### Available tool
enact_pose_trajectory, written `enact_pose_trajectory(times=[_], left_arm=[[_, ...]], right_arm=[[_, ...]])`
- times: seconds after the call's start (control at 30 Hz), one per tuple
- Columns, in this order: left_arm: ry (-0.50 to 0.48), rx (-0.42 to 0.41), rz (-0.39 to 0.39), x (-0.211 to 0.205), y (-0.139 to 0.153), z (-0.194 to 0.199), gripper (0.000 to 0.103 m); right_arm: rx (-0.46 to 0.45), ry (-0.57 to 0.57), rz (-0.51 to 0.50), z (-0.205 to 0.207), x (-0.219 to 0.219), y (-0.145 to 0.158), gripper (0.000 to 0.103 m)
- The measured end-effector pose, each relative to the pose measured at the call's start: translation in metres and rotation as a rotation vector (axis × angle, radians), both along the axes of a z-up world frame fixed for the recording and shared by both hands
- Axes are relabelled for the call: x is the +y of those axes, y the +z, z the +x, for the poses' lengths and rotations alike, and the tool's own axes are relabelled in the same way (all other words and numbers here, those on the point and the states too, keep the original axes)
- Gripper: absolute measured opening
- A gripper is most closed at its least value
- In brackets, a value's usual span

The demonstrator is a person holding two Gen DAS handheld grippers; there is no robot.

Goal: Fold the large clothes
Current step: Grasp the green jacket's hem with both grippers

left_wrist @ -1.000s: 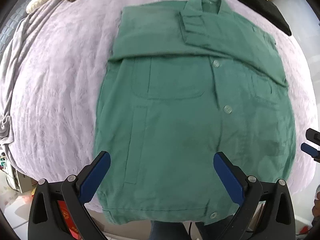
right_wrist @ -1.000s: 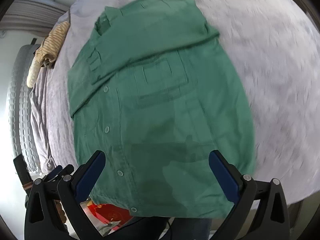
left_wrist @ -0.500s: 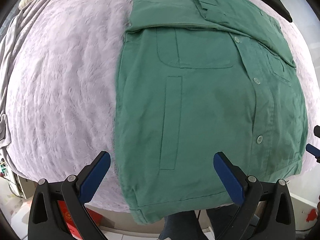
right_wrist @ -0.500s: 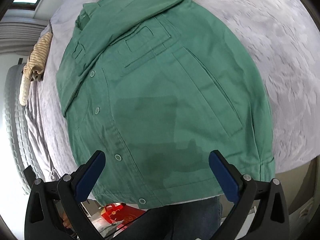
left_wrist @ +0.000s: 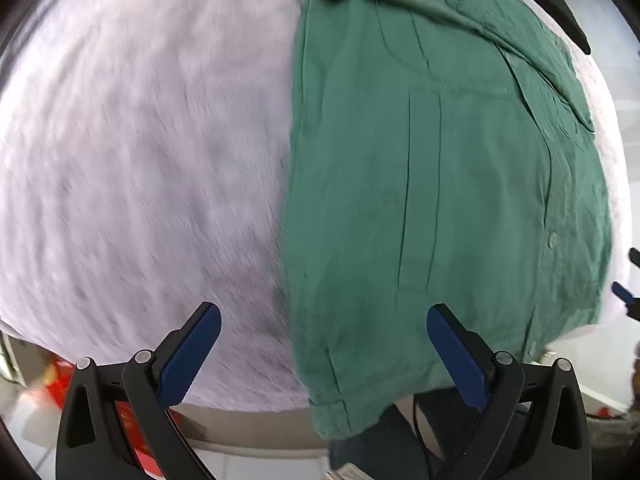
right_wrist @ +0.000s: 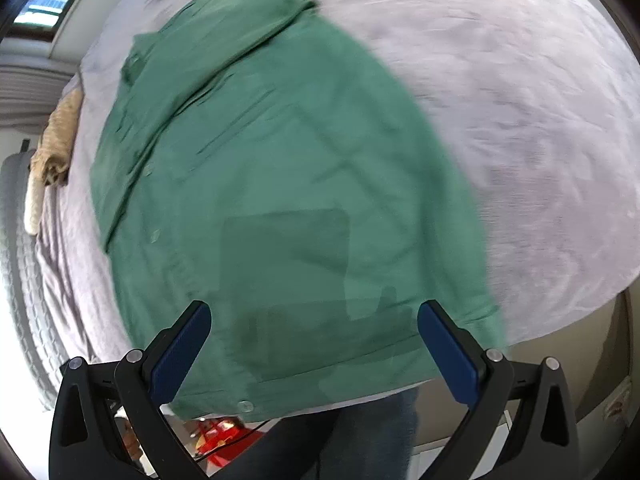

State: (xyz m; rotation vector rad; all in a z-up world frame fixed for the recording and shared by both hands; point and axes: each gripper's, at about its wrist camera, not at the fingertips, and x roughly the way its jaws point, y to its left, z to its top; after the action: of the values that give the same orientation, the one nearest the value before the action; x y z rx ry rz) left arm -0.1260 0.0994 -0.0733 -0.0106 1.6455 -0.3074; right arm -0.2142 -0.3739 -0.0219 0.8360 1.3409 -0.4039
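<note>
A green button-up jacket (left_wrist: pixel 448 184) lies flat on a lilac bed cover (left_wrist: pixel 140 160), sleeves folded across its chest, hem hanging over the near bed edge. My left gripper (left_wrist: pixel 324 344) is open above the jacket's left hem corner, nothing between its blue pads. In the right wrist view the same jacket (right_wrist: pixel 280 200) fills the middle. My right gripper (right_wrist: pixel 314 340) is open over the hem near the button placket, holding nothing. The right gripper's blue tip (left_wrist: pixel 622 294) shows at the far right edge of the left wrist view.
A black garment (left_wrist: pixel 556 4) lies at the bed's far end. A tan striped cloth (right_wrist: pixel 56 144) and grey bedding (right_wrist: pixel 28 280) sit at the left. The person's jeans (right_wrist: pixel 360 432) stand at the bed edge. Red items (right_wrist: pixel 216 436) lie on the floor.
Both grippers have spread apart: the left one moved left, so the jacket slid right in its view; the right one moved right. Both stay open.
</note>
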Motion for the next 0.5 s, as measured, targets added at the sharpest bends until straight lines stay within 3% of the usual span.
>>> enact_pose_trajectory(times=[0.27,0.37,0.5], left_arm=[[-0.031,0.1,-0.039,-0.003,-0.024,-0.027,0.103],[-0.041,0.124,-0.051,-0.006,-0.03,-0.032,0.103],[-0.054,0.128,-0.035,-0.014,-0.035,-0.027,0.103]], right_arm=[[0.079,-0.063,-0.092,-0.035,-0.036,-0.02,0.103],[0.109,-0.072,-0.017,-0.045,-0.037,-0.043,0.103],[0.06,-0.082,0.082,-0.045,-0.029,-0.051,0.103]])
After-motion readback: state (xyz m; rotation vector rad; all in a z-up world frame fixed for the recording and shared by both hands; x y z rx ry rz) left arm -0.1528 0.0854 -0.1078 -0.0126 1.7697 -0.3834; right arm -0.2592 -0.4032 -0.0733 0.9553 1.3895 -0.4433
